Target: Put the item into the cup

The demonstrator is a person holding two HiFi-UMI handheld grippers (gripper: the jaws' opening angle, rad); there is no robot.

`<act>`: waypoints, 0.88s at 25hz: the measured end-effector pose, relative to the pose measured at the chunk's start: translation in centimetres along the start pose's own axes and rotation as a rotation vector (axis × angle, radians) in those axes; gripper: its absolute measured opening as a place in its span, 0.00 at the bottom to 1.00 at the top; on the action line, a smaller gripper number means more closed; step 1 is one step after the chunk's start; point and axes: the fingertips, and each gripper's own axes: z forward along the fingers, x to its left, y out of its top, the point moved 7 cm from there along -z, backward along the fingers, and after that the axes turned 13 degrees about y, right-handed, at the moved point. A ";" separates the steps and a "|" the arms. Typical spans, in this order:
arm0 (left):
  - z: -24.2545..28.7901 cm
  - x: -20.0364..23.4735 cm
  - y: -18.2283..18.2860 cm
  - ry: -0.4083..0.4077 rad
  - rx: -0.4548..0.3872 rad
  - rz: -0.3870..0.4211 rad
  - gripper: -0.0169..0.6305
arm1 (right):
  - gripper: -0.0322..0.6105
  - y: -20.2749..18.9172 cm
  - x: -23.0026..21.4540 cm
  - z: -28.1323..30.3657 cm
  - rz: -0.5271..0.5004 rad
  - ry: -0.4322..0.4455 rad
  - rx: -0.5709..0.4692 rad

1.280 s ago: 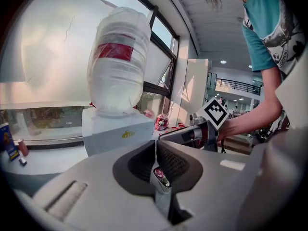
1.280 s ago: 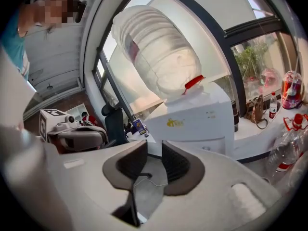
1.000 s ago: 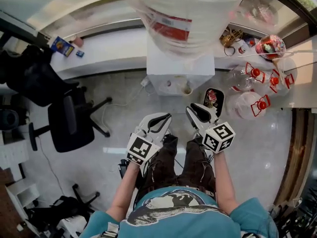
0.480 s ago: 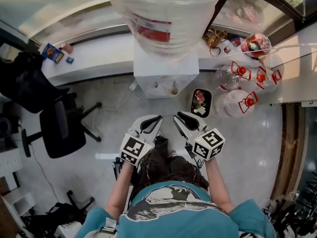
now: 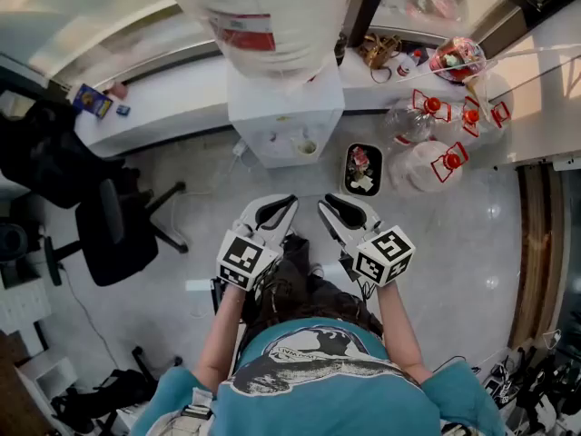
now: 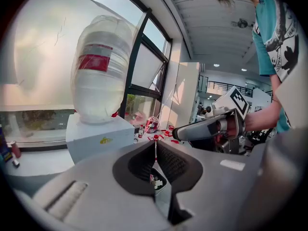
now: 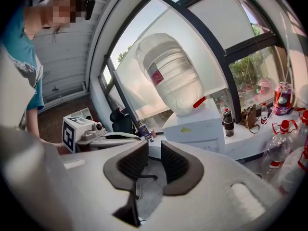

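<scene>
Daylight pours through the windows (image 7: 202, 13), bleaching the glass behind the water bottle (image 6: 98, 66) and leaving glare on the pale floor (image 5: 454, 243). Both gripper views bow heavily, with dark corners. Close up, the left gripper (image 6: 155, 146) looks soft, perhaps out of focus.

Office: swivel chair (image 5: 118, 230), water dispenser (image 5: 286, 121).

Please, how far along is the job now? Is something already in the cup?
Done: nothing that shows. The small cup sits at the water dispenser, too small to see inside. In hand: nothing. The left gripper has its jaws almost together and the right gripper has a small gap; both are empty. Remaining: grasp the item, carry it to the cup, release it.
</scene>
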 end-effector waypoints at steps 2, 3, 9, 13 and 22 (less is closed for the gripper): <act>-0.7 -0.9 0.3 -0.001 -0.004 0.005 0.06 | 0.17 -0.3 0.8 -0.8 -0.002 -0.002 -0.009; -1.1 -1.3 0.5 0.000 -0.005 0.004 0.06 | 0.17 -0.5 1.1 -1.1 -0.004 -0.001 -0.013; -3.3 -3.8 0.0 0.001 -0.011 0.011 0.06 | 0.16 -1.7 3.6 -2.8 -0.034 0.016 -0.042; -5.5 -6.1 0.0 0.001 -0.037 -0.029 0.06 | 0.15 -2.3 6.1 -5.1 -0.064 0.025 -0.053; -11.5 -11.6 -2.7 0.011 -0.029 -0.027 0.06 | 0.09 -5.9 11.3 -9.9 -0.072 0.025 -0.088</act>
